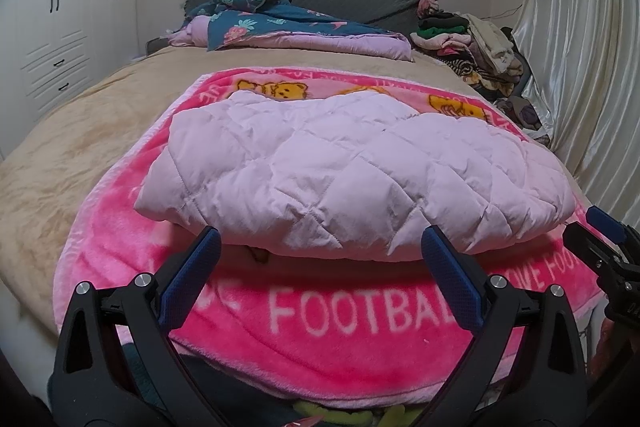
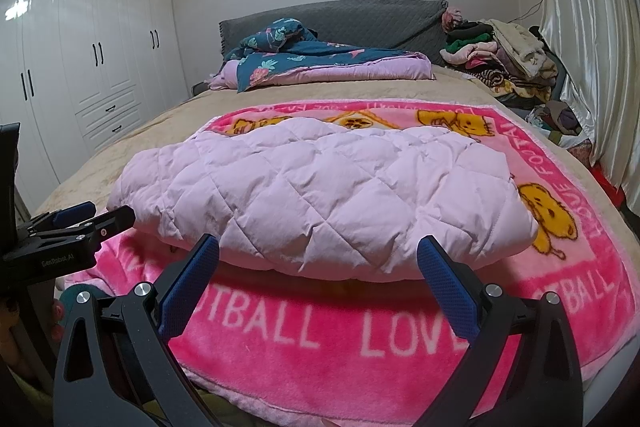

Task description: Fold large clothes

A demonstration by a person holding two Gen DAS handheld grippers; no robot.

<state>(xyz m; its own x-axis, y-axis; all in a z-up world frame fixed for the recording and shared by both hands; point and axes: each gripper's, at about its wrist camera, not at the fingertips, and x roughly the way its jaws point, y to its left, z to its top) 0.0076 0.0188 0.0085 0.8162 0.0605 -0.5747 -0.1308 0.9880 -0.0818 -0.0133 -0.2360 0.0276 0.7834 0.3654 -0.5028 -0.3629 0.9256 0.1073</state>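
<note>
Underneath, a pink blanket (image 2: 400, 359) covers the beige bed (image 2: 132, 155) beside white wardrobes (image 2: 80, 67).

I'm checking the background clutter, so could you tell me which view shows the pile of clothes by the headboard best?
The right wrist view: the pile of clothes sits larger and less distorted there. The left wrist view shows the same pile smaller, squeezed toward the curtain.
</note>
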